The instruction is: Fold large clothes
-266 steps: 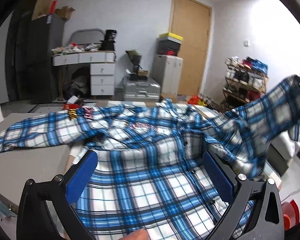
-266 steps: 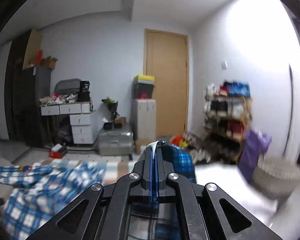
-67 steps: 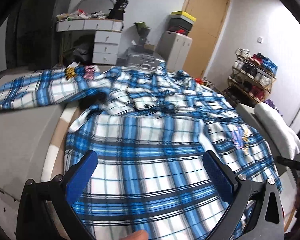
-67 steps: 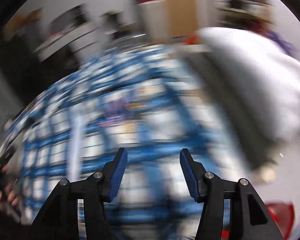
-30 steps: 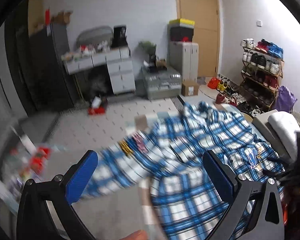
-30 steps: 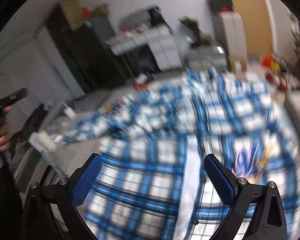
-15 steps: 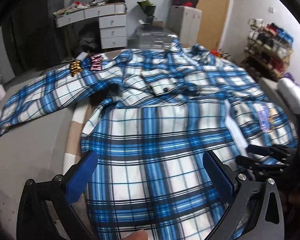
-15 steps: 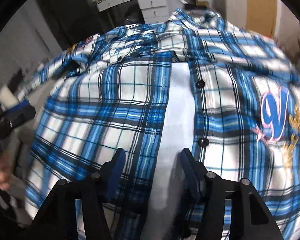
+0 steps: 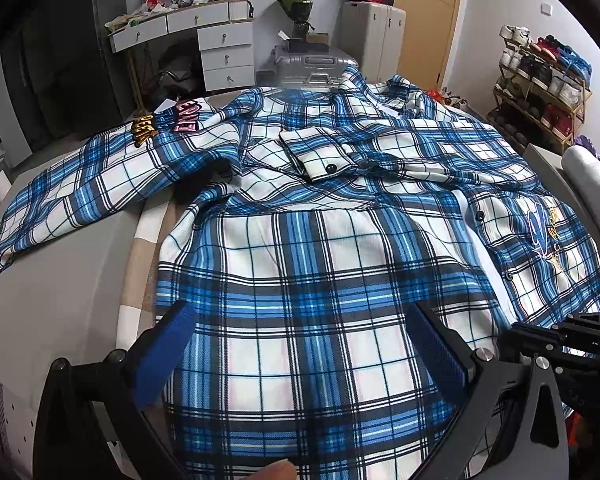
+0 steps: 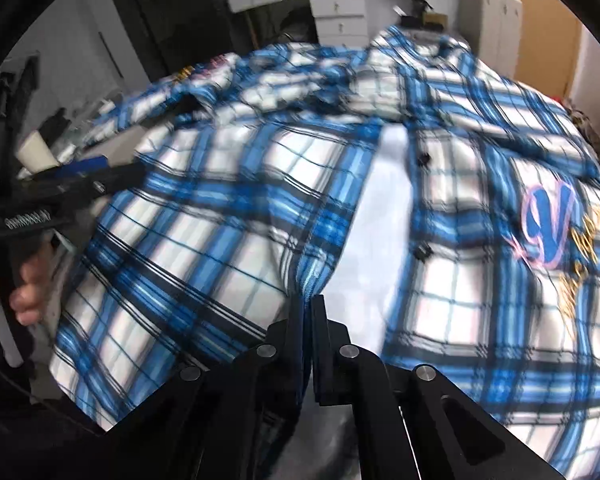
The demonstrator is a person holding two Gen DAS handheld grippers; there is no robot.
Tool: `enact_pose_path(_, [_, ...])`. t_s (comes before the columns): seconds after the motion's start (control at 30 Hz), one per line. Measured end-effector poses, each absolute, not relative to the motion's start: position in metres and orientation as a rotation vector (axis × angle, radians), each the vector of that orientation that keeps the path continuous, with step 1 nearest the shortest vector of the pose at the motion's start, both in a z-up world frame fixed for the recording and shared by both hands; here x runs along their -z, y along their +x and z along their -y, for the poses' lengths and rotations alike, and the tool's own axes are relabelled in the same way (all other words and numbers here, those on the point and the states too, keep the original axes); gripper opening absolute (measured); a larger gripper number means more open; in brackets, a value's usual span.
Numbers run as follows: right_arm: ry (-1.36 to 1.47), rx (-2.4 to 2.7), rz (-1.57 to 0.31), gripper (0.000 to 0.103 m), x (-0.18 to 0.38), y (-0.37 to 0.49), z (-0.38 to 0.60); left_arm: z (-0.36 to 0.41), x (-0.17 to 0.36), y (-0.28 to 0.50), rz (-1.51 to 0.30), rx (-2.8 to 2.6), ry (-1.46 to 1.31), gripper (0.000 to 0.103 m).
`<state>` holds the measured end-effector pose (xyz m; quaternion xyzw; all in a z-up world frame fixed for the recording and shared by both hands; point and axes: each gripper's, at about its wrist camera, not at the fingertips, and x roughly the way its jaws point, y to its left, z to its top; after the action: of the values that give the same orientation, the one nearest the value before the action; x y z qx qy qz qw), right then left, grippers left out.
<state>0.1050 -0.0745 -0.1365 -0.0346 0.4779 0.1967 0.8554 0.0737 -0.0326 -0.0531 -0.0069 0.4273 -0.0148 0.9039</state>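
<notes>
Mostly flat plaid shirt (image 9: 308, 248), front open

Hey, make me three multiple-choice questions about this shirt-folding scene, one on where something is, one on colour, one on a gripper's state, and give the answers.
1. Where does the left sleeve with the lettered patches lie?
A. spread out to the side on the grey surface
B. folded across the chest
C. hanging off the shoe rack

2. What colours is the plaid shirt?
A. red and black
B. blue and white
C. green and yellow

3. How does the right gripper stand?
A. wide open above the shirt
B. out of view
C. shut on the shirt's front edge

Answers: 1 A, the sleeve stretches sideways over the grey top. 2 B, blue bands cross white squares. 3 C, its jaws have just been closing and now pinch the fabric edge.
</notes>
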Motion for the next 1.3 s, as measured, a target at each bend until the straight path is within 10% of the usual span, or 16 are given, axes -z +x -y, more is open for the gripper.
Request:
enact_pose_path(0.1, [-0.028, -0.421, -0.999, 0.010, 0.126, 0.107, 0.083, 0.034, 0.055, 0.075, -0.893, 0.033, -0.014, 0.102])
enact_pose_path(0.23, [0.026, -0.402, -0.921, 0.041, 0.103, 0.117, 0.101, 0.033, 0.058, 0.072, -0.899, 0.038, -0.022, 0.102])
enact_pose_path(0.87, [0.201, -0.194, -0.874, 0.056, 0.088, 0.115, 0.188, 0.028, 0.045, 0.187, -0.894, 0.166, -0.328, 0.102])
enact_pose_path(1.07, [0.259, -0.148, -0.875, 0.058, 0.093, 0.110, 0.221, 0.051, 0.072, 0.234, -1.019, 0.145, -0.262, 0.071])
enact_pose_path(1.3, [0.287, -0.151, -0.879, 0.058, 0.100, 0.112, 0.239, 0.054, 0.093, 0.244, -1.065, 0.056, -0.221, 0.066])
